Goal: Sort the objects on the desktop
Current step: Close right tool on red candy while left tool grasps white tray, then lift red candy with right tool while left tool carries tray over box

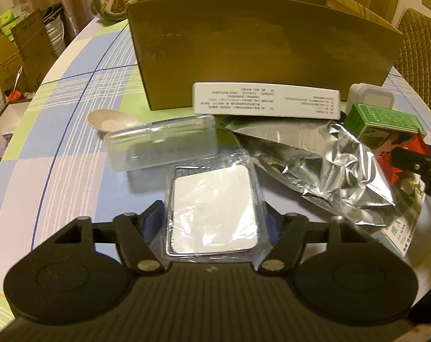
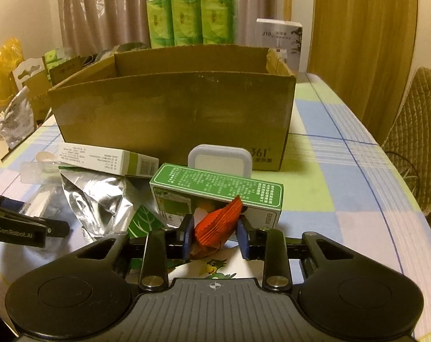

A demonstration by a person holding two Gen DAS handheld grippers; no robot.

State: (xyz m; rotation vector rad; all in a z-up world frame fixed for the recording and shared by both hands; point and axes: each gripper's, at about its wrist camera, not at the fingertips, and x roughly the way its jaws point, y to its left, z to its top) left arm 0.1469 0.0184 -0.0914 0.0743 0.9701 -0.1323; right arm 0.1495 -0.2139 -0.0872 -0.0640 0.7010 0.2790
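Observation:
A clear square blister pack point(image 1: 212, 213) with a white insert fills the gap of my left gripper point(image 1: 214, 222), and both pads touch its sides. My right gripper point(image 2: 215, 235) is shut on a crumpled red packet point(image 2: 215, 225), just in front of a green box point(image 2: 218, 185). An open cardboard box point(image 1: 258, 51) stands behind the clutter. Before it lie a long white box point(image 1: 266, 102), a silver foil bag point(image 1: 329, 165), a clear plastic case point(image 1: 161, 145) and a pale spoon point(image 1: 112, 119).
A small white lidded tub point(image 2: 219, 159) stands against the cardboard box point(image 2: 172, 114). A printed leaflet point(image 2: 218, 268) lies under my right gripper. Green tissue packs point(image 2: 189, 17) stand behind the box. A wicker chair point(image 2: 414, 142) is beyond the table's right edge.

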